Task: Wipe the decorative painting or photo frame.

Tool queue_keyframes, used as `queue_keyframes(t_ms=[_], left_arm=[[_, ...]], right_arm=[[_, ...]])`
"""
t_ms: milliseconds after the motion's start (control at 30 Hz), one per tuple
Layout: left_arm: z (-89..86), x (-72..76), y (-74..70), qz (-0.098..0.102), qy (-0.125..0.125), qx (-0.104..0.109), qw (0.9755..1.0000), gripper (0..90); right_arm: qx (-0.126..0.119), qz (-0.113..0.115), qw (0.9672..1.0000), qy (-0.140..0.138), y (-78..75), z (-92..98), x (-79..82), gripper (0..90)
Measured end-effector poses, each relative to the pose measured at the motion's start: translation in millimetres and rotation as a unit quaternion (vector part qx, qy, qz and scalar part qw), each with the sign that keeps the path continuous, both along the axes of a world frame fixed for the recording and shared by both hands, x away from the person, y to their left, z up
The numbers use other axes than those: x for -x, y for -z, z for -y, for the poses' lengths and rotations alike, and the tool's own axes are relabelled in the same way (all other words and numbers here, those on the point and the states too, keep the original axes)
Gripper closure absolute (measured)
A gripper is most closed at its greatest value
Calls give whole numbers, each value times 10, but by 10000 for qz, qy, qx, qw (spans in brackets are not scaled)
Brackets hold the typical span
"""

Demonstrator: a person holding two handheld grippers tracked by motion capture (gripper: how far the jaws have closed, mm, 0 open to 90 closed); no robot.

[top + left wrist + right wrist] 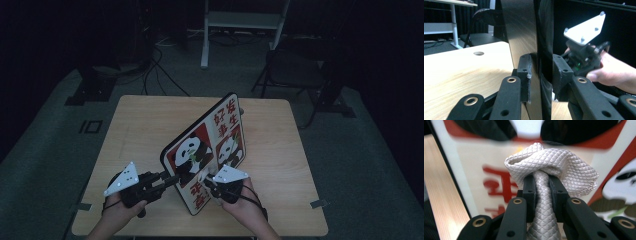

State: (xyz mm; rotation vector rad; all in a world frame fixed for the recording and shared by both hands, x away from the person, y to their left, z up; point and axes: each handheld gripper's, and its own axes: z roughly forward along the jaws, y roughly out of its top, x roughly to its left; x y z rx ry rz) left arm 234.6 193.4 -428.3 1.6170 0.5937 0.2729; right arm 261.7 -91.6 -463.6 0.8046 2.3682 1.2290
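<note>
On the table (pixel 140 120) my left gripper (pixel 172 180) clamps the edge of the tilted panda board (pixel 207 150); to its right, my right gripper (pixel 209 186) pinches a white cloth (pixel 554 170) against the board's face.

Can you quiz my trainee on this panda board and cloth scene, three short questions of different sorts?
1. True or false: the panda board lies flat on the table.
2. Which gripper clamps the board's edge? A) left gripper B) right gripper C) neither
3. Fill in: the right gripper holds a bunched white ____ against the board's printed face.

Key:
1. False; it stands tilted up, held by its edge.
2. A; the left gripper view shows its pads on either side of the thin dark edge.
3. Cloth; the right gripper view shows it pinched between the jaws, close to the red lettering.
</note>
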Motion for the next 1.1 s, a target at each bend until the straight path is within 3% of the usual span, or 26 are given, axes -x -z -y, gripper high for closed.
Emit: queue_keyframes(t_ms=[167,367,433,733,1100], left_arm=[[2,2,1,-1,12,4,10000,724],[-1,-3,4,-4,38,12,10000,723],[4,2,2,5,32,5,10000,723],[4,-1,4,15,46,15,10000,723],[12,11,-2,53,64,-31,10000,721]], right_arm=[[84,-252,9996,49,159,48,0,779],[203,-395,9990,67,268,74,-5,778],[334,-496,9982,56,341,87,-8,778],[515,-805,9953,137,499,132,-45,777],[647,-913,9936,143,590,123,-18,779]])
